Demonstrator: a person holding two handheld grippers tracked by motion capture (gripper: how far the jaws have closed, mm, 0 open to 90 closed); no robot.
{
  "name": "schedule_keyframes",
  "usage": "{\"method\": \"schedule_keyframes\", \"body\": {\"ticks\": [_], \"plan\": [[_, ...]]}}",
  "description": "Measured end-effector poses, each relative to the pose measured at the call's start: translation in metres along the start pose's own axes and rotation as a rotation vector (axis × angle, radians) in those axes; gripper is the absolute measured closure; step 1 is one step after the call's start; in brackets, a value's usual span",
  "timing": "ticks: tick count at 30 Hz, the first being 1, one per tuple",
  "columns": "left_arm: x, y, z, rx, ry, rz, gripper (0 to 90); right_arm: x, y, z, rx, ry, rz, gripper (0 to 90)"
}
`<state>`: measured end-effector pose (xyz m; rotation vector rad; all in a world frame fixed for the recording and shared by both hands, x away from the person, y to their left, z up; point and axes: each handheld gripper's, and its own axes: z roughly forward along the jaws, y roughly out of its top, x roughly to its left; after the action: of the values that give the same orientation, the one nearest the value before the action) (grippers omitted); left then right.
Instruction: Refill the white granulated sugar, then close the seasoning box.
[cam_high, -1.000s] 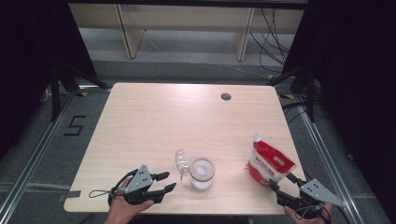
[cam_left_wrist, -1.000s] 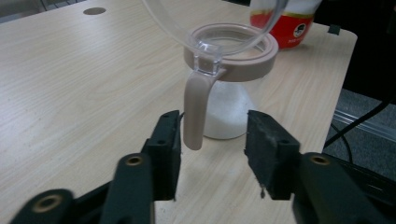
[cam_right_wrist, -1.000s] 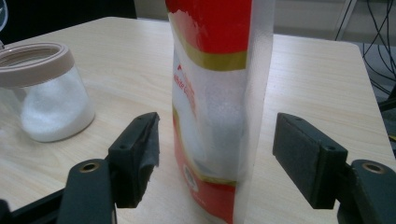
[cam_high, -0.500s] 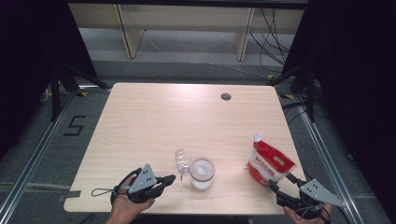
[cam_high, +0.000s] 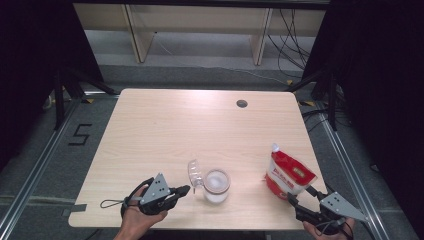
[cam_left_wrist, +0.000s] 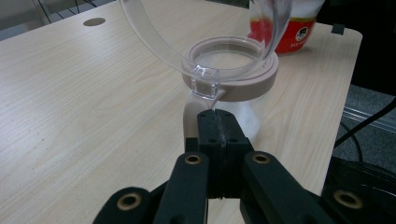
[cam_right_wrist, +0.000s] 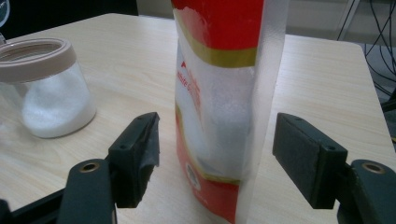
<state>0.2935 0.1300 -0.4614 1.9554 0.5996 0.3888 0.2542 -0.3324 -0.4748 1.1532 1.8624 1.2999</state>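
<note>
Since the earlier frames the left gripper (cam_high: 181, 191) has brought its jaws together, pad against pad, with nothing between them, its tips just short of the jar's (cam_high: 216, 186) beige hinge tab (cam_left_wrist: 194, 109). That glass jar stands upright near the table's (cam_high: 200, 125) front edge, part filled with white grains, its clear lid (cam_high: 194, 173) swung open and standing up on the side facing the left gripper. Well to the jar's right, the red and white pouch (cam_high: 287, 175) stands with its long axis vertical, spout corner uppermost. The right gripper (cam_high: 300, 198) has kept its place, jaws wide to either side of the pouch's lower part, pads clear of it.
</note>
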Motion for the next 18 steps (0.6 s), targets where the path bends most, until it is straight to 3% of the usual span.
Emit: {"method": "schedule_keyframes", "body": {"ticks": [4,5,7,11,12,15,17,18], "plan": [[0.0006,0.0018,0.0007,-0.001,-0.003,0.01,89.4,0.0006,-0.0003,0.0003,0.0,0.004,0.0,32.7],[-0.0002,0.0023,0.001,-0.006,-0.001,-0.002,89.4,0.0021,-0.0002,-0.0004,0.01,0.004,0.021,32.7],[0.0008,0.0041,0.0017,-0.004,-0.004,0.014,89.4,0.003,-0.0004,-0.0008,0.018,0.003,0.039,32.7],[-0.0008,0.0055,0.0042,-0.002,-0.002,-0.012,89.4,-0.0009,-0.0003,0.0007,-0.002,-0.001,-0.02,32.7],[-0.0006,0.0061,0.0049,-0.005,-0.003,0.001,89.4,0.0008,-0.0004,0.0005,0.005,0.008,0.002,32.7],[-0.0023,0.0075,0.0072,-0.009,-0.009,-0.01,89.4,0.0006,-0.0003,0.0008,0.005,0.022,0.002,32.7],[-0.0029,0.0087,0.0082,-0.013,-0.008,-0.01,89.4,0.0027,-0.0007,-0.0003,0.014,0.011,0.025,32.7],[-0.0021,0.0095,0.0082,-0.014,-0.007,0.008,89.4,0.0026,-0.0007,-0.0004,0.016,0.012,0.025,32.7]]}}
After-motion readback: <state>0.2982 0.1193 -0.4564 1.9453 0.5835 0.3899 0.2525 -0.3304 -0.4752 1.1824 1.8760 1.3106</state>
